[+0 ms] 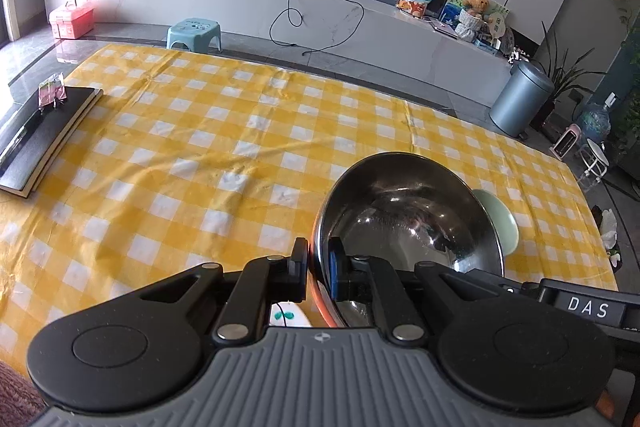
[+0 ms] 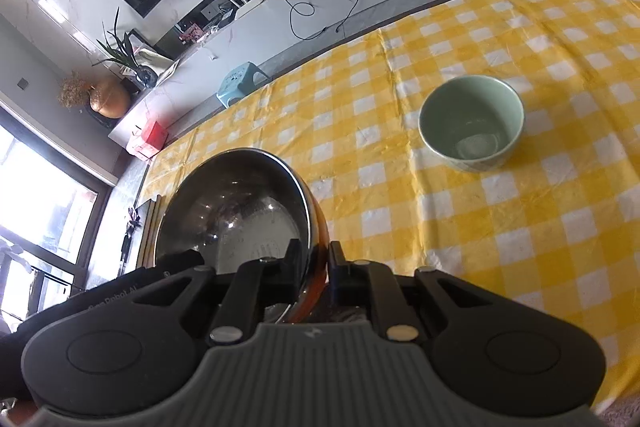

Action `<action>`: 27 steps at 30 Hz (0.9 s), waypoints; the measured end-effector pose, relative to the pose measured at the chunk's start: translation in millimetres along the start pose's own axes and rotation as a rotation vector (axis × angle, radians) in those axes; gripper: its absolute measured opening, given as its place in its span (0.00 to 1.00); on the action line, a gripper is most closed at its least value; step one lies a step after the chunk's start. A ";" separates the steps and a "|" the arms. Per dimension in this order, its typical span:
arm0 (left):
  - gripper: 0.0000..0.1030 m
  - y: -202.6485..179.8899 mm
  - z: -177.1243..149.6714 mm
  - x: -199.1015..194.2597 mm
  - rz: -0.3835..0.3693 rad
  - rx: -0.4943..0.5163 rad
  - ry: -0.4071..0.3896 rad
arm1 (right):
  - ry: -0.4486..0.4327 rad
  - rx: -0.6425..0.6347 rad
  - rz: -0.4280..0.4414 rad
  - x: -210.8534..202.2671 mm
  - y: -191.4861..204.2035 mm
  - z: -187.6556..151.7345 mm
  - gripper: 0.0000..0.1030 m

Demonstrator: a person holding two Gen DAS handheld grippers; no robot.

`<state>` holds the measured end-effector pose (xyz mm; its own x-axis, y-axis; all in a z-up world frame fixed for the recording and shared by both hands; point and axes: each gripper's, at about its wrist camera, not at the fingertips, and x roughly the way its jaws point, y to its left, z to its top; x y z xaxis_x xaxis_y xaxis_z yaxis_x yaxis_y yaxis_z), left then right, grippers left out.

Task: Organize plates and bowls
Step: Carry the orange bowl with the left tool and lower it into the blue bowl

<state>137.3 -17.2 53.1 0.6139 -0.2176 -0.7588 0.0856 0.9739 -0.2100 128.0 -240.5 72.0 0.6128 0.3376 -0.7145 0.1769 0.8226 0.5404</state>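
Left wrist view shows the tabletop [image 1: 208,131] under a yellow checked cloth, bare across most of its middle, with black notebooks [image 1: 44,131] at its far left edge. Largest of the task's things is the steel bowl [image 1: 412,215], raised off the cloth and tilted, its rim pinched on one side by the left tongs [image 1: 319,267], clenched on the thin wall. In the right wrist view the right tongs [image 2: 316,267] grip the opposite rim the same way. I judge the bowl stiff, light and slick: polished metal could slide between the pads, so two rim grips opposite each other suit it. Smaller, the green bowl [image 2: 472,123] stands upright on the cloth, well apart from the steel one; it looks ceramic, heavier and chippable, best taken by its rim.
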 end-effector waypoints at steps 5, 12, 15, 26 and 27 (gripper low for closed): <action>0.10 -8.0 -19.7 -12.4 -0.041 0.015 0.024 | -0.079 0.004 -0.016 -34.2 -7.3 -20.0 0.11; 0.11 -17.1 -45.2 -24.0 -0.078 0.028 0.059 | -0.111 0.020 -0.050 -61.4 -20.8 -43.3 0.10; 0.11 -17.6 -53.4 -24.0 -0.073 0.026 0.078 | -0.115 0.012 -0.074 -64.5 -22.4 -48.2 0.09; 0.14 -23.2 -67.7 -14.4 -0.080 0.046 0.130 | -0.119 0.014 -0.155 -53.5 -33.2 -54.5 0.07; 0.14 -22.8 -67.5 -13.5 -0.078 0.045 0.133 | -0.116 0.017 -0.157 -51.4 -34.2 -54.6 0.07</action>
<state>74.1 -40.8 26.4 0.4951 -0.2962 -0.8168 0.1658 0.9550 -0.2458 48.4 -261.0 66.0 0.6611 0.1505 -0.7350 0.2891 0.8530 0.4346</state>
